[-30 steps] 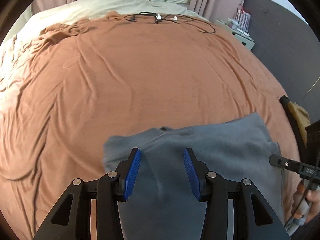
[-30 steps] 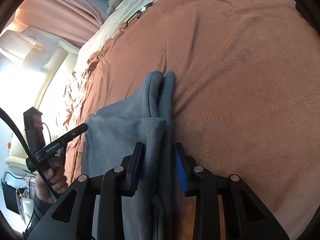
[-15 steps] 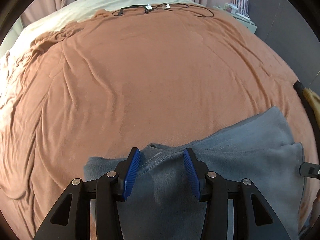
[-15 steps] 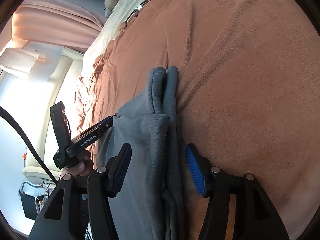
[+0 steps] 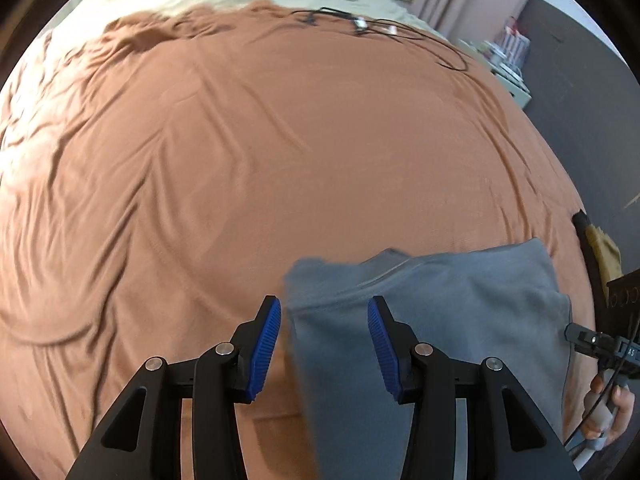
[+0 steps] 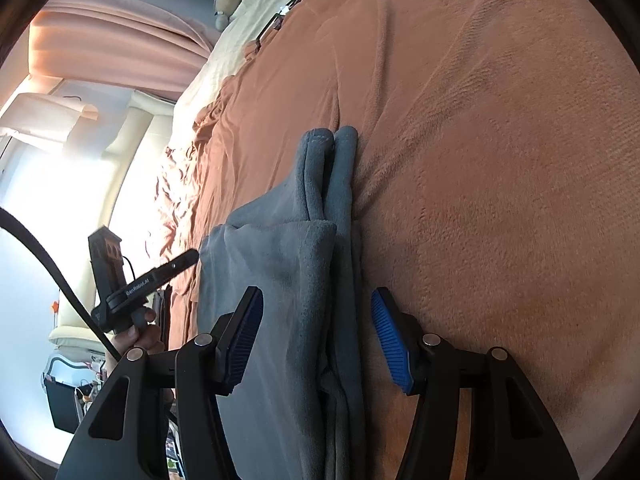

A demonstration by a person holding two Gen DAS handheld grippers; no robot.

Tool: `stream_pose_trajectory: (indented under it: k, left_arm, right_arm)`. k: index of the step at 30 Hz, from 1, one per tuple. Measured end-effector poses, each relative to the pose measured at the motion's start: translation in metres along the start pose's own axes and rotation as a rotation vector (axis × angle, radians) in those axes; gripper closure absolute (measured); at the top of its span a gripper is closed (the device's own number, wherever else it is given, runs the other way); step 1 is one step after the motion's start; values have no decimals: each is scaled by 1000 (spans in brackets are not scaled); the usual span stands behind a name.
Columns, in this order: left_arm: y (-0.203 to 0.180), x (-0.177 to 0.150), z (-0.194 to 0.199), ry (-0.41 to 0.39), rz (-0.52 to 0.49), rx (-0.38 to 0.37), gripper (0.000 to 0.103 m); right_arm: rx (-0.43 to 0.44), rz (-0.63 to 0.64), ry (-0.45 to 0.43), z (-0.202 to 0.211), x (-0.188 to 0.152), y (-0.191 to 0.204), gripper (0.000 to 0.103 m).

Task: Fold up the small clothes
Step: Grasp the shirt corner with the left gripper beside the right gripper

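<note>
Hovering wide-jawed over a folded grey garment (image 5: 432,312) on a brown blanket (image 5: 280,152), the left gripper (image 5: 324,344) and right gripper (image 6: 316,336) are needing aligned edges before the next fold.

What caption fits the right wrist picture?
Open right tool above folded grey garment on brown bedspread.

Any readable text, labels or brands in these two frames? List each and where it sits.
"GenRobot.AI": white print along the black side bar of the left tool, seen from the right wrist view.
"AS": white letters on the right tool's body at the edge of the left wrist view; cut off, rest unreadable.
Items on the shelf by the wall: too small and blurred to read.
</note>
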State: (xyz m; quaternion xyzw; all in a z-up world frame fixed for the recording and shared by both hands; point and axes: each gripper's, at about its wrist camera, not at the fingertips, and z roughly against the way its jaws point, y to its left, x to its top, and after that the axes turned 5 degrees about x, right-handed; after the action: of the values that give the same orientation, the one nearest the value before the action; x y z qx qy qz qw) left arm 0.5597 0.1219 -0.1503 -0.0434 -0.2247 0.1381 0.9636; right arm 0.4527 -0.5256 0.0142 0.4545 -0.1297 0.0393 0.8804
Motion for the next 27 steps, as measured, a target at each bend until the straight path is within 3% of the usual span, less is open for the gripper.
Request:
stream_pose_trajectory:
  k: [4, 14, 16, 18, 22, 23, 24, 27]
  left_arm:
    - [16, -12, -1, 35, 71, -69, 55]
    - [23, -31, -19, 105, 106, -136, 55]
    - [24, -32, -20, 103, 113, -148, 55]
    - [23, -32, -22, 101, 122, -155, 55]
    - [17, -31, -25, 93, 111, -168, 55]
    - [16, -30, -26, 90, 115, -178, 59]
    - [15, -29, -26, 87, 119, -193, 69]
    - [15, -28, -20, 64, 137, -209, 74]
  right_arm:
    - [16, -10, 3, -3, 0, -1, 49]
    - [56, -2, 27, -18, 5, -8, 49]
    - [49, 4, 26, -20, 6, -6, 54]
    - [29, 0, 24, -22, 8, -6, 67]
    - [11, -2, 9, -20, 7, -1, 77]
    - [11, 14, 3, -18, 6, 3, 80]
    - [13, 34, -5, -15, 5, 8, 81]
    - [24, 60, -17, -9, -1, 15, 81]
